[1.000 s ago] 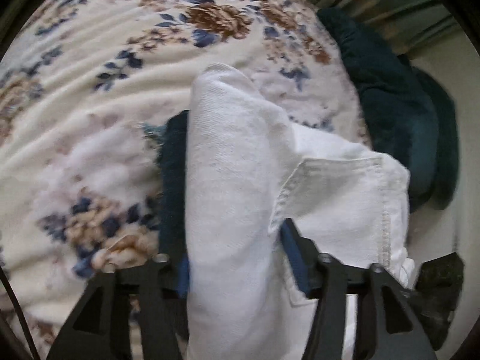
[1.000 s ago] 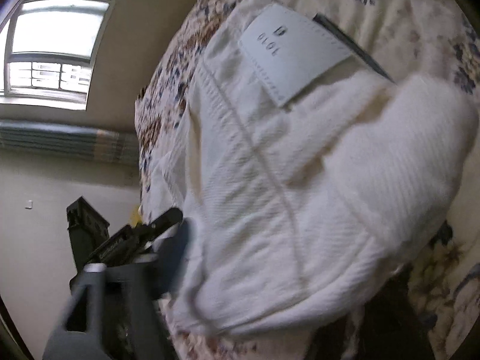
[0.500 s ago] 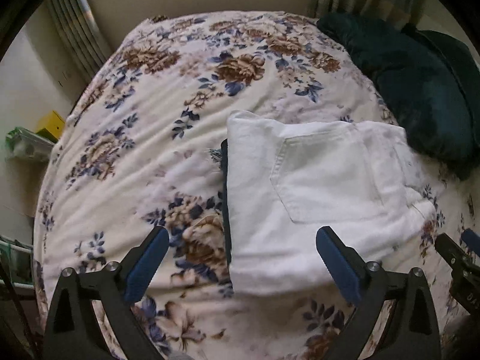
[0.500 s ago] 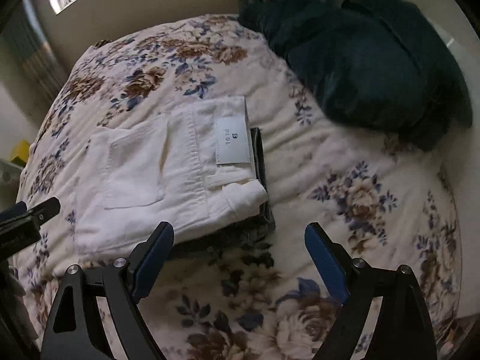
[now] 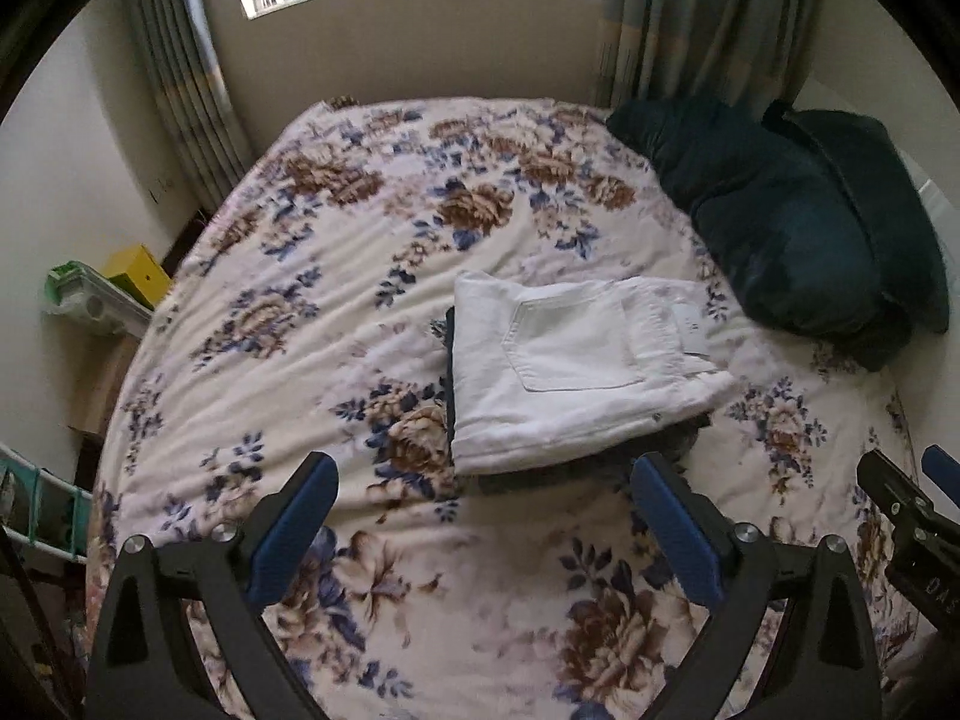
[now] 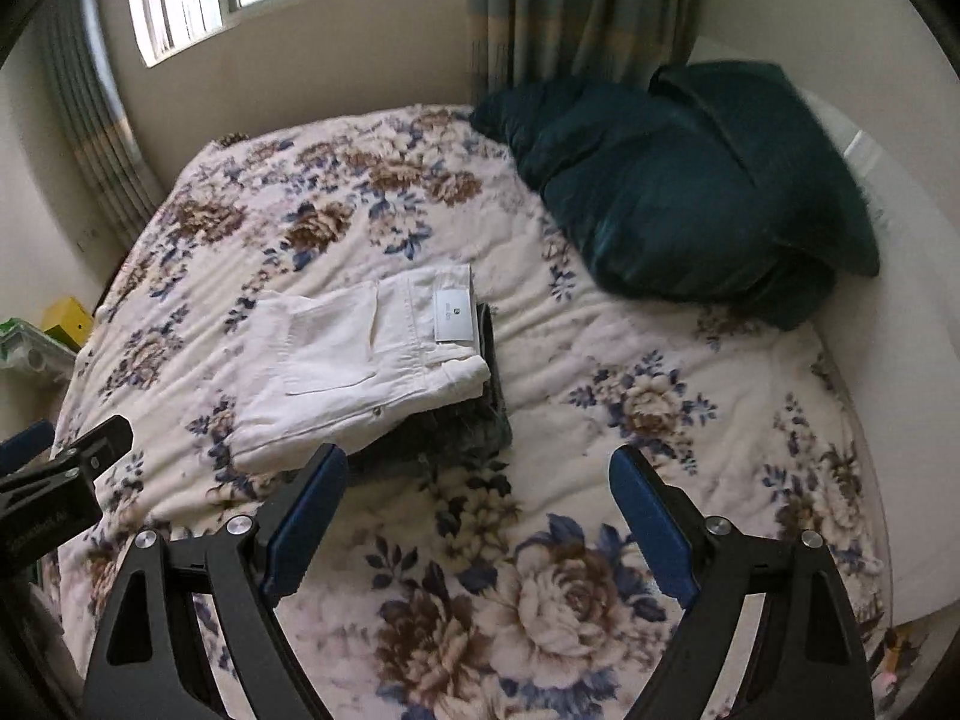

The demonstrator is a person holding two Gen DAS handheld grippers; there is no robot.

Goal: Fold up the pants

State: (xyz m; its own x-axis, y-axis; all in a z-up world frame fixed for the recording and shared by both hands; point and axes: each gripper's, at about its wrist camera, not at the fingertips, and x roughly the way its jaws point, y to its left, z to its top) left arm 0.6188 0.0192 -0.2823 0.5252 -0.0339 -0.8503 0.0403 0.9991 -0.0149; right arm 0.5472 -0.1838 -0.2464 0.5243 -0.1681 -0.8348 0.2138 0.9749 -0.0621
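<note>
The white pants (image 5: 576, 372) lay folded into a compact rectangle near the middle of the bed (image 5: 360, 240), back pocket and label uppermost. They rested on top of a darker folded garment (image 6: 474, 420), whose edge showed along the near and right sides of the stack. A dark green pillow (image 5: 798, 240) sat well apart, toward the right head corner of the bed.

Your left hand-held gripper (image 5: 480, 516) hovered above the flowered bedspread on the near side of the stack, its jaws spread wide and holding nothing. Your right hand-held gripper (image 6: 480, 498) hovered likewise, jaws wide and empty, just short of the stack's near edge. Neither touched the cloth. Each gripper showed at the margin of the other's view, so the two stood side by side.

Judged from the lie of the cloth, the folding step looked complete: the edges were roughly squared, no leg trailed loose, and the stack sat flat. The step in hand appeared to be the release and inspection that closes the task.

If anything were left for you, it would be slight. The corner by the waistband (image 6: 468, 372) bulged a little, so the next move would call for a light press or tuck there, made with care not to drag the top layer off the garment beneath.
</note>
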